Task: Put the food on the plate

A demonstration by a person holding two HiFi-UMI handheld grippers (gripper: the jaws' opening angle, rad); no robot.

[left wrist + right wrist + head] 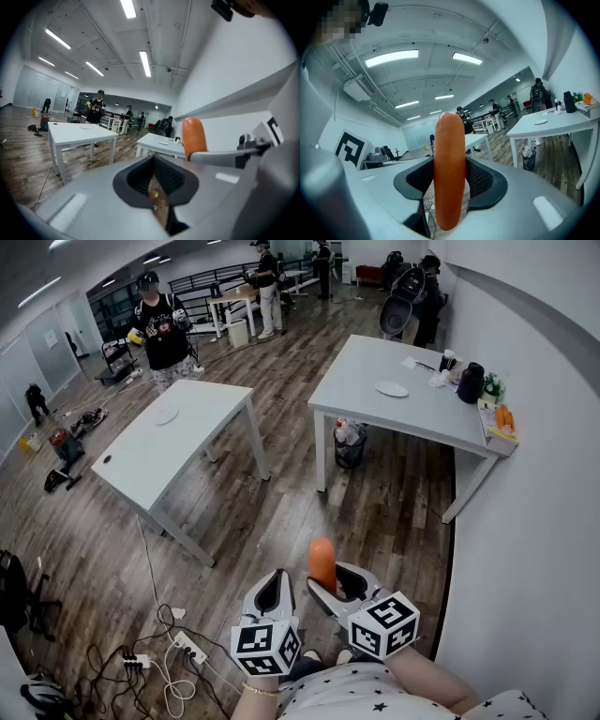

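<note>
Head view: right gripper (339,583) low near body over wood floor (281,512), clamped on sausage (322,563), sausage upright. Left gripper (273,594) just beside it. Plate (392,388) on far right table (422,413), well apart from sausage.

Left gripper view: jaws pressed together, nothing between. Sausage pokes up at right.

Right gripper view: both pads press sausage's sides, ends sticking out above and below.

Left gripper (274,585) jaws together; right gripper (339,585) clamps the sausage (322,562).

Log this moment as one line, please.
right gripper: shut on sausage | left gripper: shut, empty | plate: on table ahead | sausage not yet plated
</note>
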